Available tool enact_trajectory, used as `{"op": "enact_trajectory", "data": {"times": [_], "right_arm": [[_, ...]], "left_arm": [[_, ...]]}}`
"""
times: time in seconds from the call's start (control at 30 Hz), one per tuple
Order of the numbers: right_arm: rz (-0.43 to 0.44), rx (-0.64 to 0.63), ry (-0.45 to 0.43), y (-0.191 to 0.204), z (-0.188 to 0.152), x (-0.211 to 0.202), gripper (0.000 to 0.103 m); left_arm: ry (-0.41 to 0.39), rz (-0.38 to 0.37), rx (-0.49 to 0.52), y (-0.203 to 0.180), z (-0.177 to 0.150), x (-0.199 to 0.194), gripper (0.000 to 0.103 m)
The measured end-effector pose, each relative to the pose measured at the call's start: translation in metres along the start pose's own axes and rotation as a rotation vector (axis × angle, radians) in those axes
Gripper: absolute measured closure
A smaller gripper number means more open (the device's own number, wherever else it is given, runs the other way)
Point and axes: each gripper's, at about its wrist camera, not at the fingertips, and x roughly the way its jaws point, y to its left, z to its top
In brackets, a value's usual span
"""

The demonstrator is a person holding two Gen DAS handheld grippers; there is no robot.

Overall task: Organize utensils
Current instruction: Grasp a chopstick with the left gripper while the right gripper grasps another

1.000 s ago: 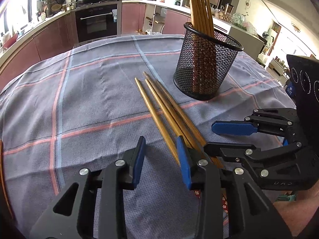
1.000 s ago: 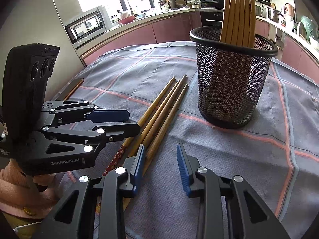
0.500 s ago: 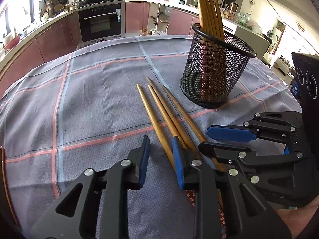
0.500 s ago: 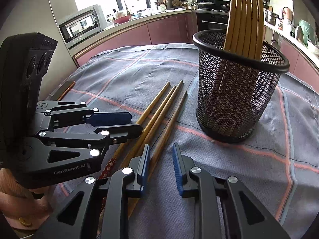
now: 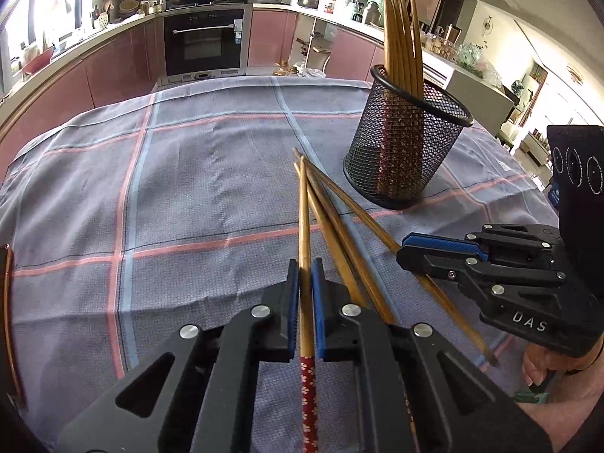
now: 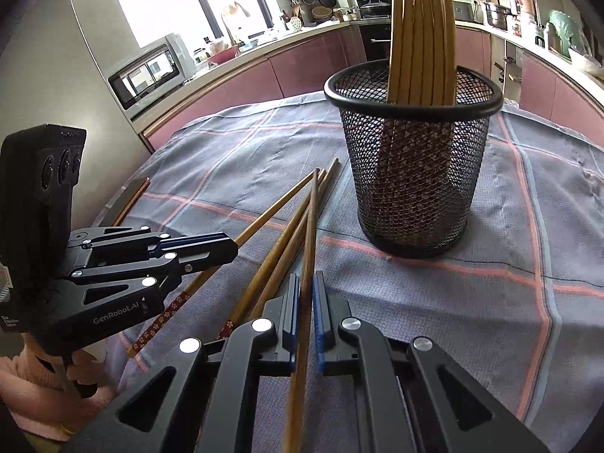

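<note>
Four wooden chopsticks with red flowered ends fan out on the plaid cloth. My left gripper (image 5: 305,264) is closing tight on one chopstick (image 5: 303,219), its pads pressing both sides. My right gripper (image 6: 306,277) is closing the same way on another chopstick (image 6: 311,226). In the other hand's view, the right gripper (image 5: 406,249) and the left gripper (image 6: 230,247) each pinch their stick near the thick end. Two loose chopsticks (image 6: 277,260) lie between them. A black mesh cup (image 5: 404,158) holding several upright chopsticks (image 6: 419,30) stands just beyond the tips.
The grey-blue tablecloth (image 5: 181,196) stretches away to the left and behind the cup. A wooden table rim (image 5: 7,302) shows at the left edge. A hand (image 5: 540,370) grips the right tool, and a pink sleeve (image 6: 22,381) sits behind the left one. Kitchen counters stand beyond.
Both grippers went from open to shut, each on one chopstick. The two pinched sticks have swung away from the bundle, so the four now fan out and cross at the tips.
</note>
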Motion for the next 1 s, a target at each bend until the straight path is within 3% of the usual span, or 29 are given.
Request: {"op": "enact_trajectory", "data": {"times": [0.5, 0.77, 1.0], "right_arm": [[0.021, -0.028, 0.073, 0.003, 0.000, 0.017, 0.094], [0.018, -0.054, 0.075, 0.005, 0.005, 0.022, 0.096], [0.022, -0.064, 0.022, 0.004, 0.006, 0.004, 0.097]], "left_arm": [[0.053, -0.039, 0.040, -0.002, -0.009, 0.010, 0.093], [0.061, -0.052, 0.054, -0.003, 0.003, 0.020, 0.090], [0.042, -0.045, 0.035, -0.004, 0.006, 0.015, 0.095]]}}
